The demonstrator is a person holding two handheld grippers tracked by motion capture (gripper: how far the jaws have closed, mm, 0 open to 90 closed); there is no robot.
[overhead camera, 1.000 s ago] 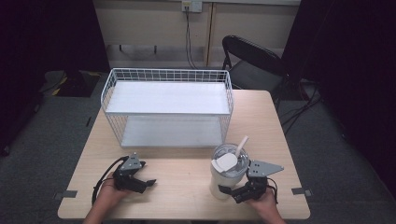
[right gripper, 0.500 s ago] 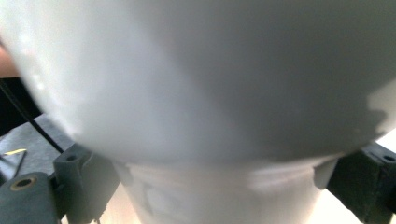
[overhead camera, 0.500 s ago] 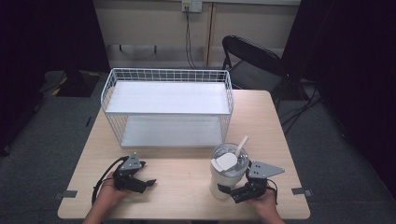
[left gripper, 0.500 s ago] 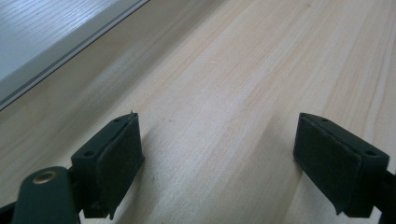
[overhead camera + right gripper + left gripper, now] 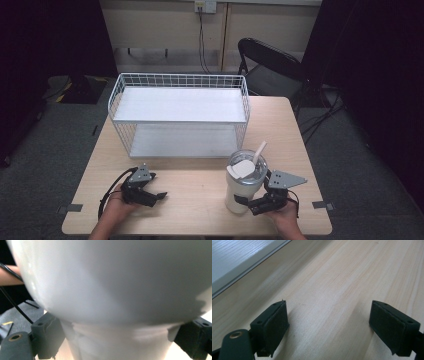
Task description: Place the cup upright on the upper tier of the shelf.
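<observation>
High view first: we are using the white wire basket shelf (image 5: 180, 114) at the far middle of the light wooden table (image 5: 200, 185) as our landmark. Near its front right corner, toward us, the white lidded tumbler with a straw (image 5: 243, 182) is standing upright on the table. Our right gripper (image 5: 252, 203) is reaching in at the tumbler's lower part, its black jaws sitting on either side of the narrow base. Well apart from it, off the shelf's front left corner, our left gripper (image 5: 157, 196) is lying low on the table with its jaws spread and nothing between them.

Left gripper view: we are looking along two black padded jaws standing wide apart over bare wood, with the shelf's pale base board (image 5: 242, 257) at the upper left.

Right gripper view: the tumbler's white body (image 5: 112, 280) is looming close, and the jaws are flanking its narrower foot. We cannot tell whether they are pressing on it.
</observation>
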